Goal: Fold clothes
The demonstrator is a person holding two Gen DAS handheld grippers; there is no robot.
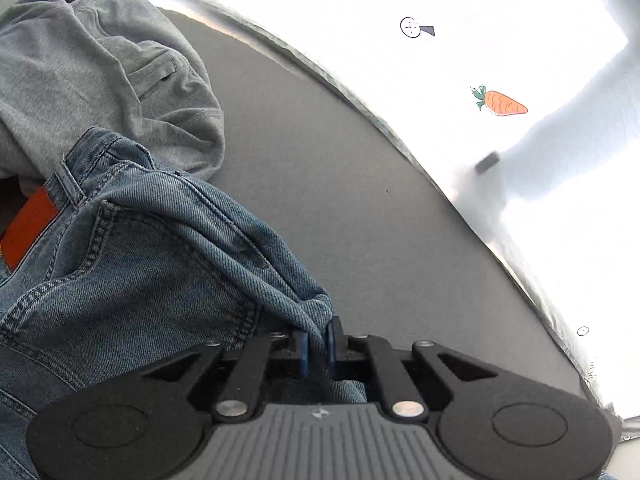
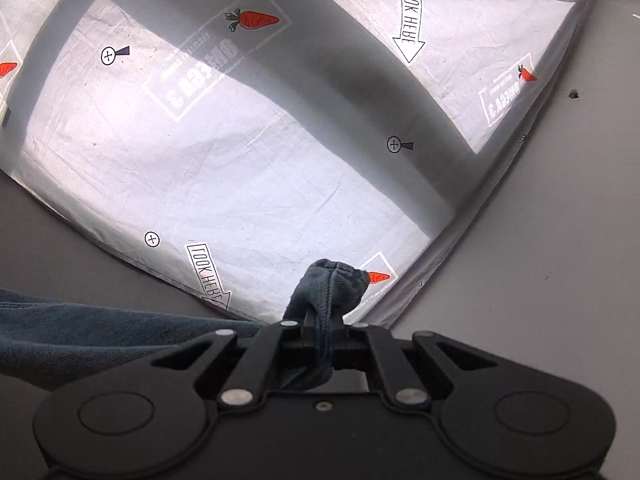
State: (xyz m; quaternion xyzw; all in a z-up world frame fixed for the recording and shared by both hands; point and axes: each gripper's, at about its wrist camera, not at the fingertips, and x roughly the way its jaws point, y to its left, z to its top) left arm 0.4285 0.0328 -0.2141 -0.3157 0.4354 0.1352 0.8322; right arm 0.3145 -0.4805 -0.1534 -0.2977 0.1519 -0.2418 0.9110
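Left gripper [image 1: 317, 346] low centre of frame, jaws clamped on denim. Right gripper [image 2: 323, 326] likewise clamped.

Coarse blue denim jeans [image 1: 132, 264]; soft grey fleece garment [image 1: 100, 80].

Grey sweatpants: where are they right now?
In the left wrist view, the grey sweatpants lie bunched at upper left on the grey surface, just beyond the jeans and partly under them.
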